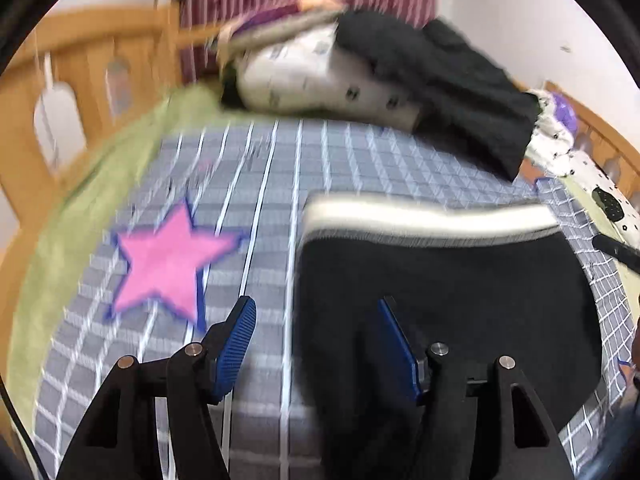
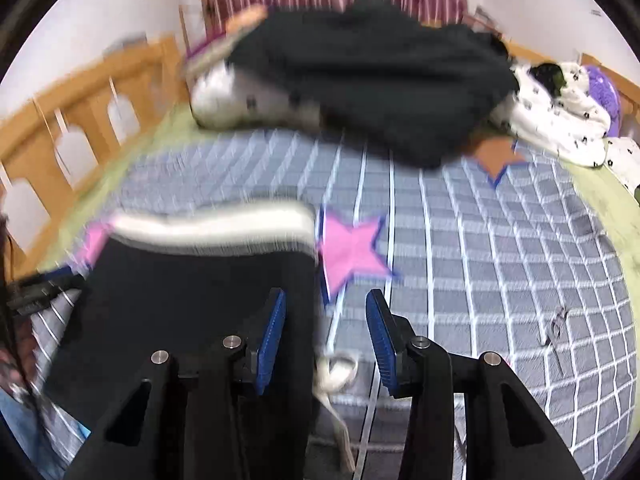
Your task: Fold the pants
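Note:
Black pants (image 1: pixel 448 304) with a white waistband (image 1: pixel 424 216) lie flat on the grey checked bedspread (image 1: pixel 264 208). In the right wrist view the pants (image 2: pixel 192 292) fill the lower left, with a white drawstring (image 2: pixel 334 376) trailing off their right edge. My left gripper (image 1: pixel 316 340) is open, its jaws straddling the pants' left edge, the right finger (image 1: pixel 396 344) over the black cloth. My right gripper (image 2: pixel 326 340) is open, straddling the pants' right edge, holding nothing. Both views are motion-blurred.
A pile of black clothing (image 2: pixel 360 76) and white patterned bedding (image 1: pixel 320 76) lies at the far side of the bed. Pink star patches (image 1: pixel 168 264) mark the spread. A wooden bed rail (image 2: pixel 80 120) runs along the left. A dark remote (image 1: pixel 608 200) lies at right.

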`<state>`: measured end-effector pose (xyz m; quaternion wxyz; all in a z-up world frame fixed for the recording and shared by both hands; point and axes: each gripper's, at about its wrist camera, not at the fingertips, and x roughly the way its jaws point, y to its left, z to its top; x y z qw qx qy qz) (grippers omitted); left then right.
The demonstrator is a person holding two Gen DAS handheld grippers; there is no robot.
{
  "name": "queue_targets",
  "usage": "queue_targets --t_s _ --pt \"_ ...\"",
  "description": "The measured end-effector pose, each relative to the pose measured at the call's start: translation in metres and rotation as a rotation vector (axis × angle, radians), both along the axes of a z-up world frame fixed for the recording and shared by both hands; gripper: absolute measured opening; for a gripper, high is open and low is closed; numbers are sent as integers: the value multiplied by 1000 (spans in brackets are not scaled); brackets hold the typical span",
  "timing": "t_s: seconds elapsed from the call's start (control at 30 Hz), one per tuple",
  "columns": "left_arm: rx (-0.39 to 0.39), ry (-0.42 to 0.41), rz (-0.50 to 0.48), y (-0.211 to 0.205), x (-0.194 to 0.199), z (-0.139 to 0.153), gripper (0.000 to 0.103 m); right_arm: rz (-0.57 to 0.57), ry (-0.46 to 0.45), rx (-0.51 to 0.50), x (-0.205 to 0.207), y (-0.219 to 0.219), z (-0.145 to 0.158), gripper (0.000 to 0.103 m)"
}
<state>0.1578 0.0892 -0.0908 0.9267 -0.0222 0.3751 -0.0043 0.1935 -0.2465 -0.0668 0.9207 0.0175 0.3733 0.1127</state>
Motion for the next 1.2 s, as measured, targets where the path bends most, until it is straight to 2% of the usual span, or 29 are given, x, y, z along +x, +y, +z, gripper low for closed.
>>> queue_targets --t_s 0.07,0.13,0.2,0.27,0.33,0.37,0.43,0.5,0.57,0.83,1.0,1.03,1.1,1.2 --pt "8 2 -29 -12 18 7 61 4 -40 38 9 3 10 42" --pt "-28 15 -63 -16 31 6 61 21 -51 31 26 18 11 40" --pt "-31 18 -90 -26 46 -1 61 65 -44 9 48 38 2 40" --pt "30 64 -74 -35 65 -27 61 107 -32 -34 65 54 -18 39" --pt "11 105 -68 -36 75 -47 61 79 -15 -161 85 66 -51 38" --pt "4 99 -66 -37 76 -49 63 65 -3 -162 91 65 -60 38" --pt "27 88 -84 -42 75 -48 68 60 -1 -101 93 56 -61 39" --pt "45 87 -94 -46 75 -50 72 52 16 -92 96 53 -59 39" --pt "51 81 -101 -47 74 -51 76 53 -5 -107 94 55 -61 39" --pt "57 66 -105 -49 73 -52 79 50 1 -85 91 54 -61 42" --pt "109 -30 -54 -51 67 -34 79 27 49 -38 93 48 -56 44" --pt "110 -29 -40 -49 70 -35 79 32 61 -39 93 48 -52 44" --pt "45 30 -20 -36 80 -47 80 32 51 -24 91 47 -48 44" --pt "-13 42 -21 -27 83 -50 82 21 33 -49 89 51 -58 47"
